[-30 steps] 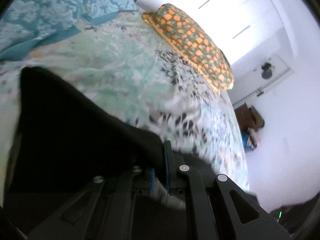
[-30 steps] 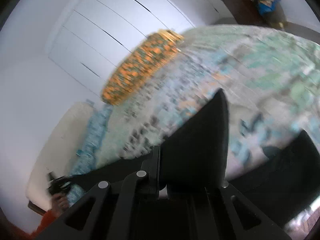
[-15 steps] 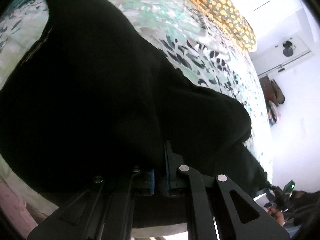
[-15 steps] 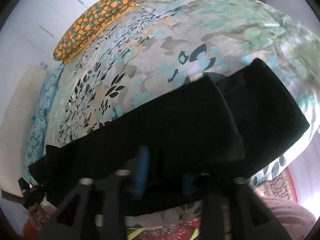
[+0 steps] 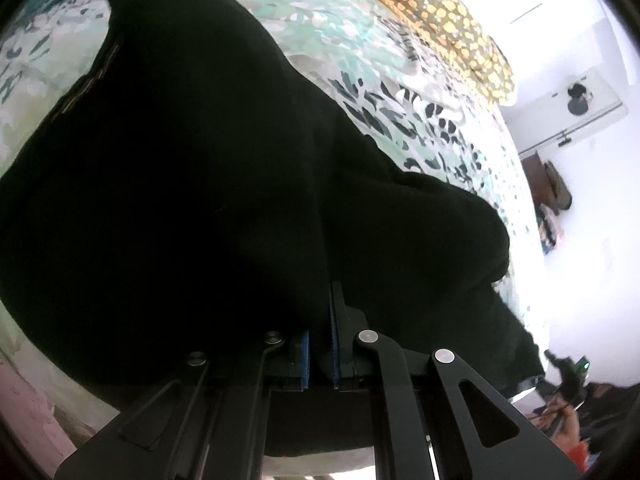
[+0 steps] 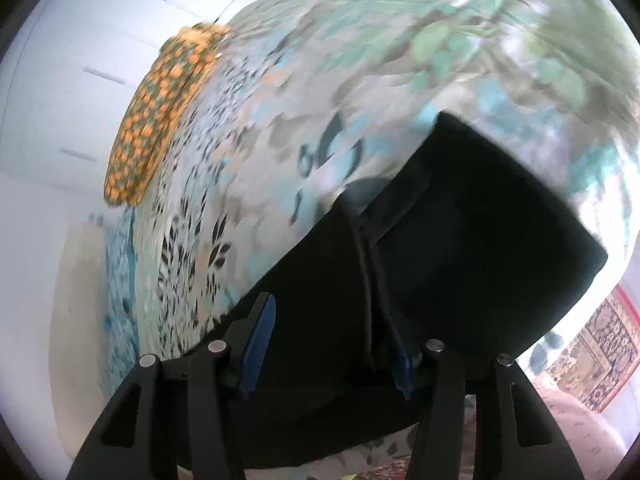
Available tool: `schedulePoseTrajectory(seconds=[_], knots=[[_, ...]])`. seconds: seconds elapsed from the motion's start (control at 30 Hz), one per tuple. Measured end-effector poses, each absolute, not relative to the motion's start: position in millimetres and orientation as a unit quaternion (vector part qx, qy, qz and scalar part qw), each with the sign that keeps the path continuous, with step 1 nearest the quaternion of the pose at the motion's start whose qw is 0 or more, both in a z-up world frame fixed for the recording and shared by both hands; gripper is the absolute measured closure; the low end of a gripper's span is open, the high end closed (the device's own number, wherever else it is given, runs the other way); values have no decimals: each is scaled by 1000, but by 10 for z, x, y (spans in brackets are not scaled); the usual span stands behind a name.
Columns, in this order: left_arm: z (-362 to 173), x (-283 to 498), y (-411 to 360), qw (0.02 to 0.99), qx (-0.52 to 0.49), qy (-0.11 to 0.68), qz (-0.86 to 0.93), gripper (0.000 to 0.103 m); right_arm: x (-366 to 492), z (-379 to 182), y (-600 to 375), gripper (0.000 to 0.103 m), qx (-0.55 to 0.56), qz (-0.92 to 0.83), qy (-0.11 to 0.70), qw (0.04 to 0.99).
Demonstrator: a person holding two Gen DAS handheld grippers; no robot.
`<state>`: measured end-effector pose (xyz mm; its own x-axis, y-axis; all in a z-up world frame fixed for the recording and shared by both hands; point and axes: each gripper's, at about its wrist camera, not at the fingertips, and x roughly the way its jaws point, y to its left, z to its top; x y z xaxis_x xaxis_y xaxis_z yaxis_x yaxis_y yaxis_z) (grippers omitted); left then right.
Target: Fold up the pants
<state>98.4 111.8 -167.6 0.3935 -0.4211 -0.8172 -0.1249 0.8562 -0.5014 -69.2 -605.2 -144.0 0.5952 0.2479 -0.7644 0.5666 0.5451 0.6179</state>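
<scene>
The black pants [image 5: 192, 184] lie folded along the near edge of the bed with the leaf-print cover [image 5: 352, 44]. My left gripper [image 5: 320, 320] is shut on a fold of the black cloth, which drapes over its blue pads. In the right wrist view the pants [image 6: 480, 220] lie doubled near the bed's edge. My right gripper [image 6: 332, 312] is open, its blue pads apart over the black cloth and gripping nothing.
An orange-spotted pillow [image 5: 436, 24] lies at the far side of the bed and shows in the right wrist view [image 6: 160, 100] too. White wardrobe doors [image 6: 80, 40] stand behind. A patterned rug [image 6: 600, 348] lies on the floor at right.
Both grippers came down with the pants from mid-air onto the bed's near edge. The right gripper opened and let go of the cloth. The left stays shut on it.
</scene>
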Motion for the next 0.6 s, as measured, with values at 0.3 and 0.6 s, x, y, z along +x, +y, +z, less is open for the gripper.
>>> schedulePoseTrajectory(seconds=[0.3,0.6], knots=[[-1635,849,976,786,-245,558,-109,96,-548,-1137,-5922,91,216,-99,545,804],[-1724,580,629,749,-228,606,-139,96,-613,-1341,-6067,91,139,-158,577,789]])
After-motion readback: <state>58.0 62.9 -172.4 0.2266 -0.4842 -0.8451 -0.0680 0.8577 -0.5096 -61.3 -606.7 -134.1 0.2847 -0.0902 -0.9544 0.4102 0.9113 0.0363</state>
